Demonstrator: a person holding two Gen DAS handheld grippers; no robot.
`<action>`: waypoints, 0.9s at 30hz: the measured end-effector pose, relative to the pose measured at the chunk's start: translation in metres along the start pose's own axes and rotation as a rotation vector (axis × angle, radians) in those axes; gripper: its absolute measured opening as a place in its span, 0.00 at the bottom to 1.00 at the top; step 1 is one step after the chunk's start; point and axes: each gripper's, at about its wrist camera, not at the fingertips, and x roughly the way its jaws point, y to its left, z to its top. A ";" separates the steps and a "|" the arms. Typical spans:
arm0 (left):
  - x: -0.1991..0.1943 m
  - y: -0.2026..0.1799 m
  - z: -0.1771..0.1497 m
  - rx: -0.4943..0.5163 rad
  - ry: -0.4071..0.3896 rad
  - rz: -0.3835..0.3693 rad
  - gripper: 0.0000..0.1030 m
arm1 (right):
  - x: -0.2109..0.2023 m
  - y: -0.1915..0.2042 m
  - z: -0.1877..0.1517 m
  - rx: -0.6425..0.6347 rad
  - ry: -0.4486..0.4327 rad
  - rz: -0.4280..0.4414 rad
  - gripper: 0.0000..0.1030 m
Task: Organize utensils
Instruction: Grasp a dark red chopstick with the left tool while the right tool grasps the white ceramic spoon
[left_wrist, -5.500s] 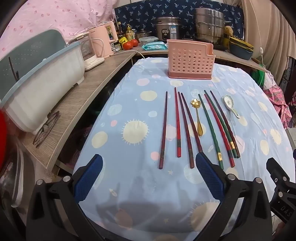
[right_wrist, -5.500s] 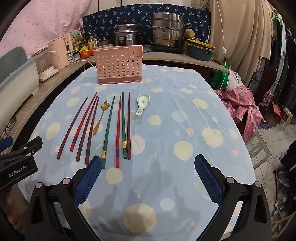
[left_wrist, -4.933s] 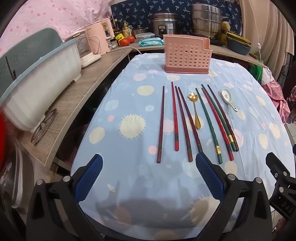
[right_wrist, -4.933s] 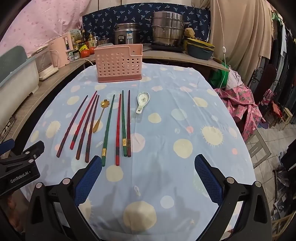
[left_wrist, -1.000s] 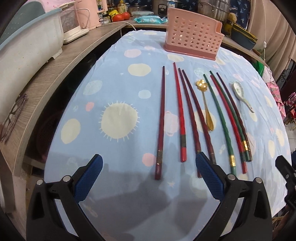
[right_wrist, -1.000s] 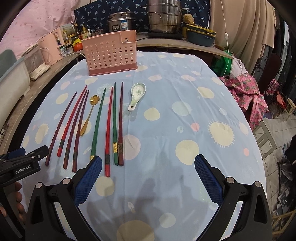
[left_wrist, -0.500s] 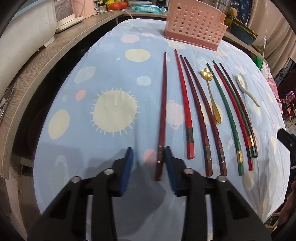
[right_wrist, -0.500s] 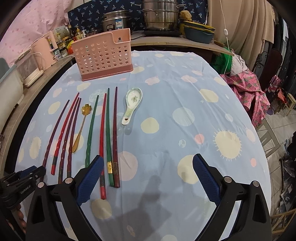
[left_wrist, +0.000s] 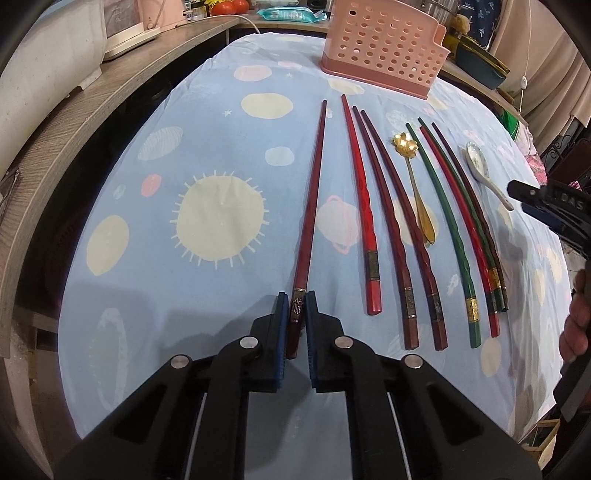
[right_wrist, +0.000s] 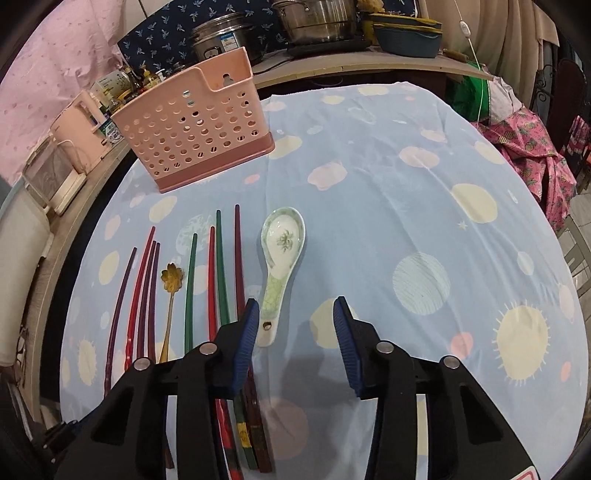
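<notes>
Left gripper (left_wrist: 296, 304) had just closed, pads apparently pinching the leftmost chopstick (left_wrist: 309, 205). Right gripper (right_wrist: 293, 334) was narrowing, half-open around the ceramic spoon (right_wrist: 281, 254) handle, gripping nothing.

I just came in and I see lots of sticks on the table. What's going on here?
Someone is tidying utensils with a pair of tongs in each hand. The left tongs have just closed on the end of the dark red chopstick at the left of the row. The right tongs have been closing too, with the handle of the white spoon between them, not yet pinched. The pink basket waits behind the row.
</notes>
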 end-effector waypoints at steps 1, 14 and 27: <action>0.000 0.000 0.000 0.001 -0.001 0.001 0.09 | 0.005 0.000 0.001 0.009 0.014 0.010 0.30; 0.001 -0.002 0.001 0.008 -0.012 0.007 0.09 | 0.032 0.005 -0.004 0.016 0.068 0.060 0.21; 0.000 0.002 -0.002 -0.011 -0.031 -0.019 0.09 | 0.030 0.014 -0.016 -0.049 0.036 0.024 0.12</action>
